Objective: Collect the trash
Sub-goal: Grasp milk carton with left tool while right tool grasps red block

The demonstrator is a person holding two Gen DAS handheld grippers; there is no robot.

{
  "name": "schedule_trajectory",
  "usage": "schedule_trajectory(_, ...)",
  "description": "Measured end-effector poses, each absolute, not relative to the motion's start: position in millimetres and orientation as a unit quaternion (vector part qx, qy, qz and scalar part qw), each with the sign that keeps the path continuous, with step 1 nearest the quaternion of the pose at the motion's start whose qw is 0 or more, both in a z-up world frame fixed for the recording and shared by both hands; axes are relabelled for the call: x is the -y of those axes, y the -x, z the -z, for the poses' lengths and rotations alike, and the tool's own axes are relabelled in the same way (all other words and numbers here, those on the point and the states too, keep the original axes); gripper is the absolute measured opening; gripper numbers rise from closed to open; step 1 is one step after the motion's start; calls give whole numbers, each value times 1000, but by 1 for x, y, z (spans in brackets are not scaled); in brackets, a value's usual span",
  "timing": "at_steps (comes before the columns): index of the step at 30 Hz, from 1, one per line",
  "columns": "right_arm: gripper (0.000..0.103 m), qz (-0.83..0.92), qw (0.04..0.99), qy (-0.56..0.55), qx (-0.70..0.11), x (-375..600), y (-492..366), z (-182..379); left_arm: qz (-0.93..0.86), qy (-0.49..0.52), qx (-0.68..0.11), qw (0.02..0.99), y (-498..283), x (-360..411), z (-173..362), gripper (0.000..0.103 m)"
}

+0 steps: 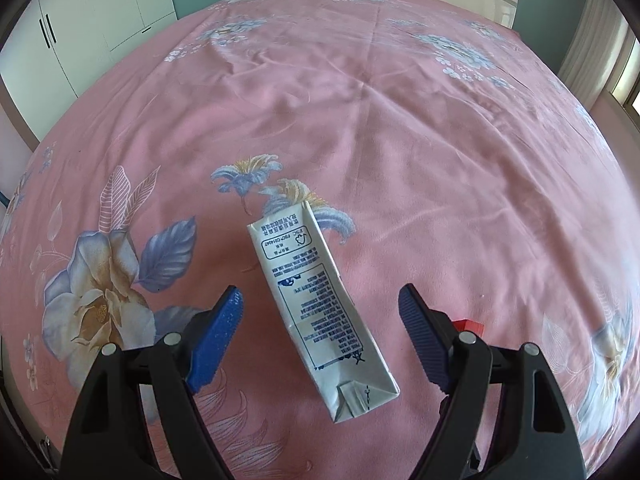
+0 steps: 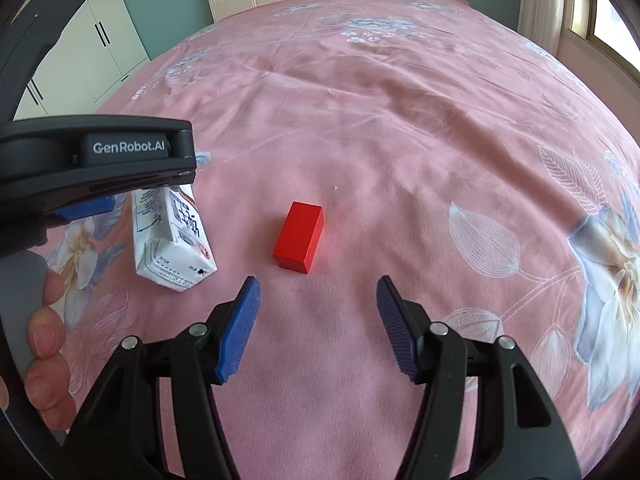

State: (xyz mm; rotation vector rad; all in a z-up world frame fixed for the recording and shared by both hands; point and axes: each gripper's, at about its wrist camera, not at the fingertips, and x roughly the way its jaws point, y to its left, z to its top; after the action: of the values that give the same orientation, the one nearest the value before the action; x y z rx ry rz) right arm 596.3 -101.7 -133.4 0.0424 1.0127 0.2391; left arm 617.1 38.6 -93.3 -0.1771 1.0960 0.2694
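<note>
On the pink bed [image 1: 360, 120], a white carton [image 1: 320, 312] between spread left gripper [image 1: 320, 308] fingers, not touching. Right gripper [image 2: 318, 296] fingers spread too, near a red block [image 2: 299, 237].

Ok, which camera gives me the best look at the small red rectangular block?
The right wrist view: the small red rectangular block lies whole on the pink floral bedsheet, ahead of the open jaws. The left wrist view shows only a corner behind a finger.

One milk carton [image 1: 318, 312] is lying on the bed [image 1: 400, 128], one red block [image 2: 299, 237] is sitting beside it, and two grippers, left [image 1: 320, 312] and right [image 2: 318, 300], are hovering above.
</note>
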Motion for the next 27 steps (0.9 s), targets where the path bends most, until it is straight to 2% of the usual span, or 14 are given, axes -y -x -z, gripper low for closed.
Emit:
schedule_trajectory(6,61,-108,865,-25,-489,94,-617,146,-134,66,-524,838,-632,-37,111,82)
schedule_trajectory(8,57,-104,869,-23,-484,91,-621,147,-136,61,-530,835,-637,-36,117,82)
schedule_trajectory(9,50,-100,870,-24,-483,91,-622,147,-137,57,-533,833,-640,-36,120,81)
schedule_trajectory(10,45,-96,870,-25,-483,92,-624,147,-139,54,-533,833,-641,-35,122,77)
schedule_trajectory(11,42,-93,870,-26,-483,92,-626,147,-139,51,-534,833,-642,-35,124,67)
schedule_trajectory(13,28,-88,872,-27,-481,92,-629,147,-138,51,-539,829,-644,-35,129,54)
schedule_trajectory(15,21,-90,872,-22,-481,91,-629,148,-126,54,-543,829,-643,-35,133,42)
schedule_trajectory(21,21,-106,872,-7,-478,95,-617,144,-103,32,-542,834,-630,-31,133,39)
schedule_trajectory(27,21,-112,874,12,-472,106,-591,120,-95,23,-535,839,-600,-35,110,39)
